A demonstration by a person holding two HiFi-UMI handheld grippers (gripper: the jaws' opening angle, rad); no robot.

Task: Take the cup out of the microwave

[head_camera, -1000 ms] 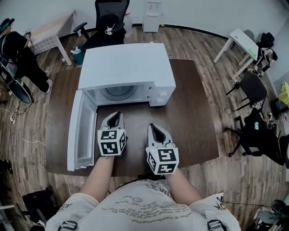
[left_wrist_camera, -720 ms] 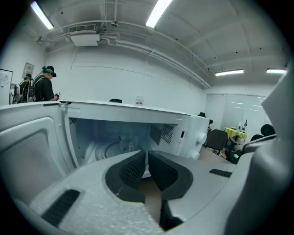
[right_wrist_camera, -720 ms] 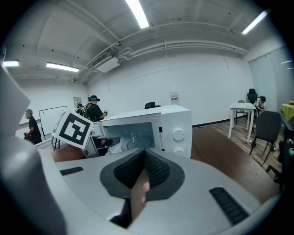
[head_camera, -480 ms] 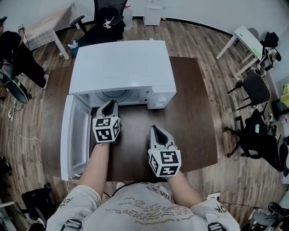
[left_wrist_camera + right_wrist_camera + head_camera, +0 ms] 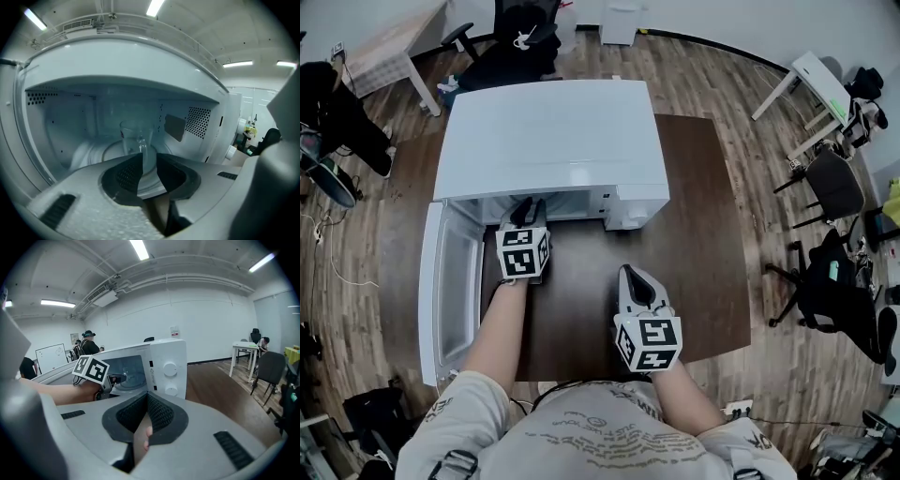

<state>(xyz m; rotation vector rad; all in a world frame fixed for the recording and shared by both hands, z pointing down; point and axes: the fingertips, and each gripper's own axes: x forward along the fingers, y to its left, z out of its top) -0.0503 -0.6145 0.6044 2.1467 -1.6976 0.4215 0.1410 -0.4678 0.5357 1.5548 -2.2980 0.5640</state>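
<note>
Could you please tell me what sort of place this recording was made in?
Probably an open office or lab workroom: a white desk and a black office chair stand on a wood-plank floor, and a wall whiteboard hangs under long strip ceiling lights.

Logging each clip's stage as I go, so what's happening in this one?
A person with a tool in each hand is going for the clear cup inside the white microwave, which sits on a dark table with its door swung open. The left tool is at the opening, jaws apart, with the cup ahead of them on the turntable, not yet gripped. The right tool hangs back over the table, jaws together and empty.
</note>
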